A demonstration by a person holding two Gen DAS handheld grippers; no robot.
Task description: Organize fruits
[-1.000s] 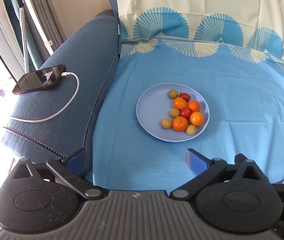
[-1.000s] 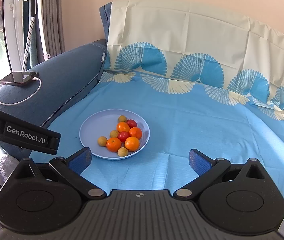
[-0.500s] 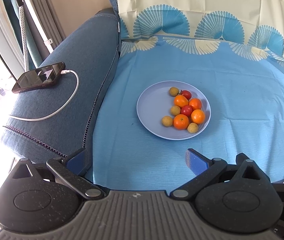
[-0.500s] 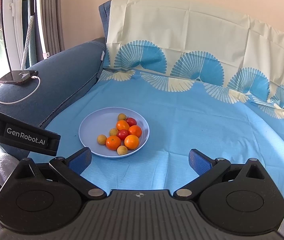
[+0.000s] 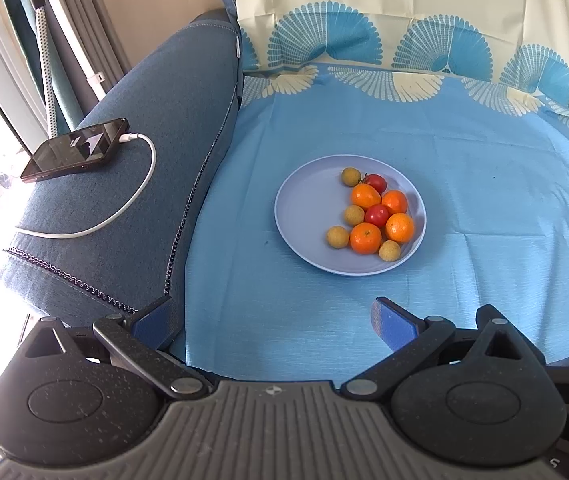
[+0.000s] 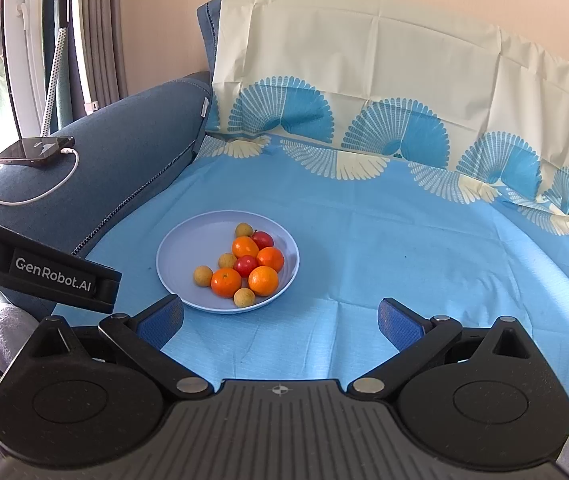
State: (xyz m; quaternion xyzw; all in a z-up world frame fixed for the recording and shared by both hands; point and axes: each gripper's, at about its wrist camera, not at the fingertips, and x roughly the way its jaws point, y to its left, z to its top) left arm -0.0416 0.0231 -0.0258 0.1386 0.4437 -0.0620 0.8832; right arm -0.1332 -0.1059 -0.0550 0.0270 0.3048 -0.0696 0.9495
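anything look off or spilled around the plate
Nothing spilled: all the fruit sits on the plate, bunched to one side. The only stray thing is a phone charging on the sofa arm, away from the fruit.

Left gripper point(image 5: 274, 318): jaws spread wide, nothing between blue pads, pointing forward and downward. Right gripper point(image 6: 282, 316): jaws equally wide, empty, level beside left gripper, whose black body shows at left of right-wrist view.

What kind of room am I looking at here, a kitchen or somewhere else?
Probably a living room at home, not a kitchen: a blue fabric sofa armrest holds a charging black smartphone, and the round pale-blue plate of fruit sits on a blue fan-patterned cloth draped over the seat.
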